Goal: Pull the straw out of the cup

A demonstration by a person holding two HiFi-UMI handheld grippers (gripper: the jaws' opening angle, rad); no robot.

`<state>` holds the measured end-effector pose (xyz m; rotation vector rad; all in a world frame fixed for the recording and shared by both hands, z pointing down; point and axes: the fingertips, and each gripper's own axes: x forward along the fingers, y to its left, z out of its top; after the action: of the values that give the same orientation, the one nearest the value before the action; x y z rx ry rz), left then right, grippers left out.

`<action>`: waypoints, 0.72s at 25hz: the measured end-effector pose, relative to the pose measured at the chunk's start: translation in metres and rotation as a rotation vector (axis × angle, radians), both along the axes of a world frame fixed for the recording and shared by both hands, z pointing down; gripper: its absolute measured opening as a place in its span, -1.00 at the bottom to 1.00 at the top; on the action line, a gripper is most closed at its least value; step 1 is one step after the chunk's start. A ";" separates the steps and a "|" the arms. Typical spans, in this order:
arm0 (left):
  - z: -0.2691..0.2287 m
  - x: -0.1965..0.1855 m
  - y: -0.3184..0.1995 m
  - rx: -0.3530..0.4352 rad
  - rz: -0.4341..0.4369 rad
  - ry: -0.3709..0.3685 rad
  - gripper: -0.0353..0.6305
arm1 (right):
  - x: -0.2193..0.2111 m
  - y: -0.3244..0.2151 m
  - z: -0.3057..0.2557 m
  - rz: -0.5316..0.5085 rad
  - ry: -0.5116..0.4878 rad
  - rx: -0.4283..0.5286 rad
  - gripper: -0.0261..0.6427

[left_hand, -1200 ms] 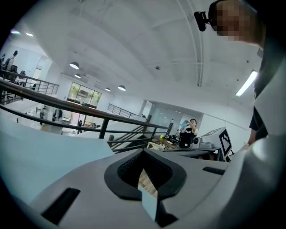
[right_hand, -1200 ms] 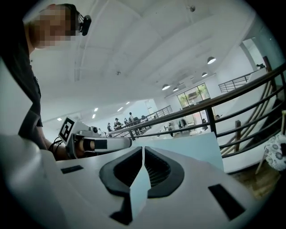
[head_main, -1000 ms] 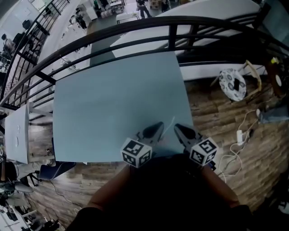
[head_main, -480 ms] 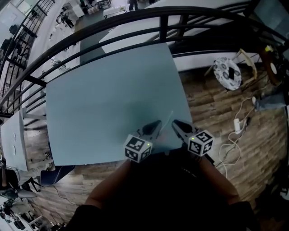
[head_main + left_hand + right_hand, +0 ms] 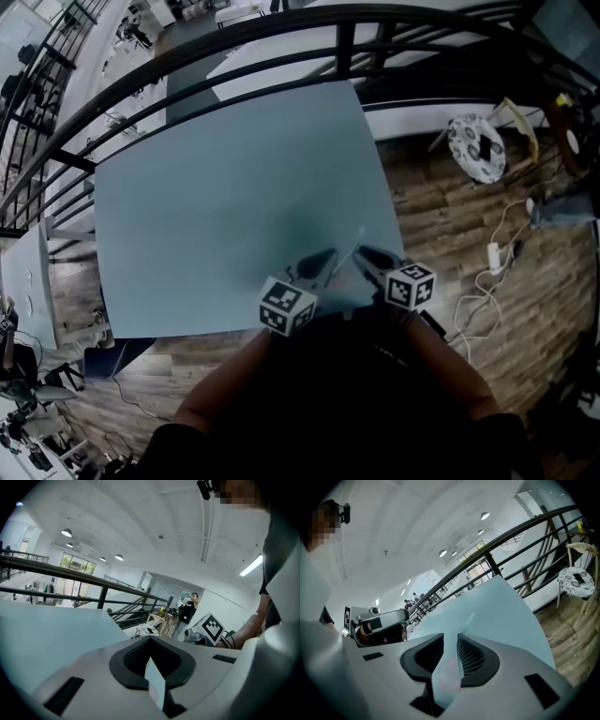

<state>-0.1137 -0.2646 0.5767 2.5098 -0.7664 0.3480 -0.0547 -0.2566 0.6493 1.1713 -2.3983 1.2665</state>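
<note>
My two grippers hover over the near edge of the pale blue table (image 5: 225, 197). A thin translucent straw (image 5: 354, 244) sticks up and away between their tips. The right gripper (image 5: 362, 253) has its jaws shut on a translucent pale piece (image 5: 449, 674), and the straw (image 5: 468, 619) runs on ahead from that gap. The left gripper (image 5: 325, 257) points upward, and its jaws are shut on a thin pale strip (image 5: 154, 681). I cannot make out a cup's shape in any view. My arms hide the table edge beneath the grippers.
A black railing (image 5: 281, 56) runs along the table's far side. Right of the table, on the wood floor, are a chair with a patterned cushion (image 5: 476, 150) and white cables (image 5: 492, 258). A person (image 5: 187, 609) stands far off.
The right gripper has drawn in towards the left one, narrowing the gap between their tips. The straw still points up and away between them.
</note>
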 end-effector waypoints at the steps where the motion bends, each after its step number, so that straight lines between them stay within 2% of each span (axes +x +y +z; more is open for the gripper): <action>1: 0.001 -0.001 0.000 -0.002 -0.001 -0.003 -0.86 | 0.000 -0.001 0.004 0.003 -0.003 -0.010 -0.67; 18: 0.007 -0.016 0.007 -0.019 -0.036 -0.021 -0.86 | -0.003 -0.002 0.030 0.028 0.012 -0.042 -0.70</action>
<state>-0.1294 -0.2576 0.5838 2.4748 -0.8113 0.3677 -0.0577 -0.2590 0.6792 1.2010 -2.3433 1.3071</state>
